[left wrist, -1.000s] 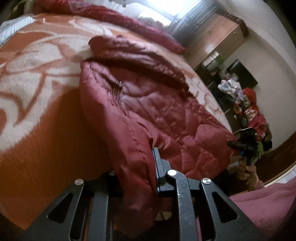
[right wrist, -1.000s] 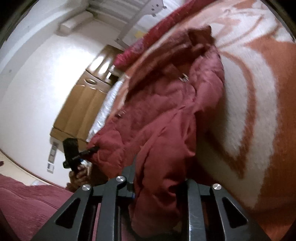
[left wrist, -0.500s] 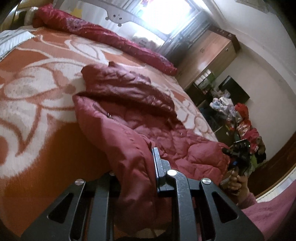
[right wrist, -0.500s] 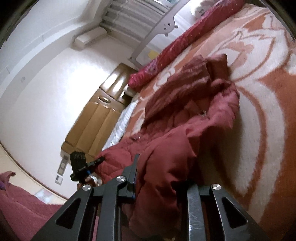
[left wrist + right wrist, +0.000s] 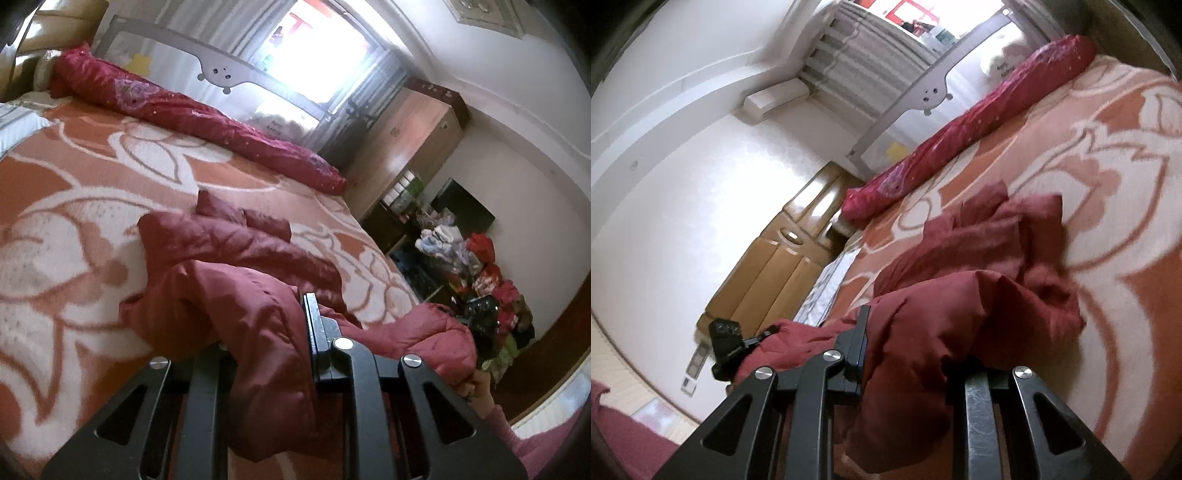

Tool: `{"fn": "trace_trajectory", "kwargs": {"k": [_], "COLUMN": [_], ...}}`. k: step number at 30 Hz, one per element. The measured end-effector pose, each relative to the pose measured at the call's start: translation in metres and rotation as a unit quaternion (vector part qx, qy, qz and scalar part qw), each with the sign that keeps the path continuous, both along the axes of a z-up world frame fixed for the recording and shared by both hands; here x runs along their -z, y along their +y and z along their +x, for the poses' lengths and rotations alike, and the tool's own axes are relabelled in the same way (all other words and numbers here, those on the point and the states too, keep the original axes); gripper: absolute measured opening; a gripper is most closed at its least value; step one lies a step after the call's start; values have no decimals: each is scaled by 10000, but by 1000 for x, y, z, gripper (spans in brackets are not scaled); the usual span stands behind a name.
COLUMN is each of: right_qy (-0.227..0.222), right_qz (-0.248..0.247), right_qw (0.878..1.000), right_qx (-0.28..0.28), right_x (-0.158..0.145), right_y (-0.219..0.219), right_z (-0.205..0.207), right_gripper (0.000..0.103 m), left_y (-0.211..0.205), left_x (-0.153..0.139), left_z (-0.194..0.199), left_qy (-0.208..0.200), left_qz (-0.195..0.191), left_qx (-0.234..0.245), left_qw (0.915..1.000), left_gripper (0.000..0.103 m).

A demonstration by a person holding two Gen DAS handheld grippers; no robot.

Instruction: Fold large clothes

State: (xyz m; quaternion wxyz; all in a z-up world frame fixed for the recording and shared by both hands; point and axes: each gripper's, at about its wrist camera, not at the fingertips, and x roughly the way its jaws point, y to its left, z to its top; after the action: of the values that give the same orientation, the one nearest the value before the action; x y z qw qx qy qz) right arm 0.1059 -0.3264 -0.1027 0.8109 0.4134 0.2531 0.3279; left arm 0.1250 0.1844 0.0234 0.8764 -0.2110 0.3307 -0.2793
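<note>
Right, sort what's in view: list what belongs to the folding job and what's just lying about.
Part of the job:
- dark red padded jacket
- left tongs, shut on the jacket's edge
- right tongs, shut on its other edge
- orange patterned bedspread under the jacket

Just lying about:
- long red bolster
- pile of clothes on the floor
- wooden wardrobe

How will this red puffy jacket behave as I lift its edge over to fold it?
Probably floppy: the jacket sags in folds between the left tool and right tool. Its smooth, slightly shiny shell may slip. The padding looks bulky, so folds may spring open.
</note>
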Motion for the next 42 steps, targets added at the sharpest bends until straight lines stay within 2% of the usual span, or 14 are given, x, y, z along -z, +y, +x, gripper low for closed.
{"fn": "trace_trajectory", "kwargs": {"k": [8,16,24,29,32,37,39,42], "right_qy": [181,625,1235,1615,1738,1818,1857,1941], "right_qz": [-228,-290,-258,-299,-249,-295,-392,-429], "right_qw": [9981,9930,9849,9787,9762,9742,9730,9711], "right_qx": [546,959,1189,1230,1275,1303,1311,1320], "right_x": [-13,1,43,79,97,111,114,118], "right_y": [-2,-2,-4,2,3,8,11,16], "right_z": [60,132,206,250,270,292,300,308], "right_gripper": [20,20,21,21,21,20,20,20], "left_y": [-6,-13,-21,-32,-33,-28,-26,-27], "left_x": [-3,13,55,84,97,105,101,81], "left_z": [63,134,215,253,270,286,284,266], "left_qy": [43,273,699,891,1000,1194,1199,956], "left_qz": [14,191,294,570,572,319,251,302], "left_qx": [-306,-617,-851,-928,-970,-998,-994,-974], "left_qw": [9995,9975,9935,9901,9886,9873,9875,9902], "left_gripper": [16,16,16,18,19,21,23,30]}}
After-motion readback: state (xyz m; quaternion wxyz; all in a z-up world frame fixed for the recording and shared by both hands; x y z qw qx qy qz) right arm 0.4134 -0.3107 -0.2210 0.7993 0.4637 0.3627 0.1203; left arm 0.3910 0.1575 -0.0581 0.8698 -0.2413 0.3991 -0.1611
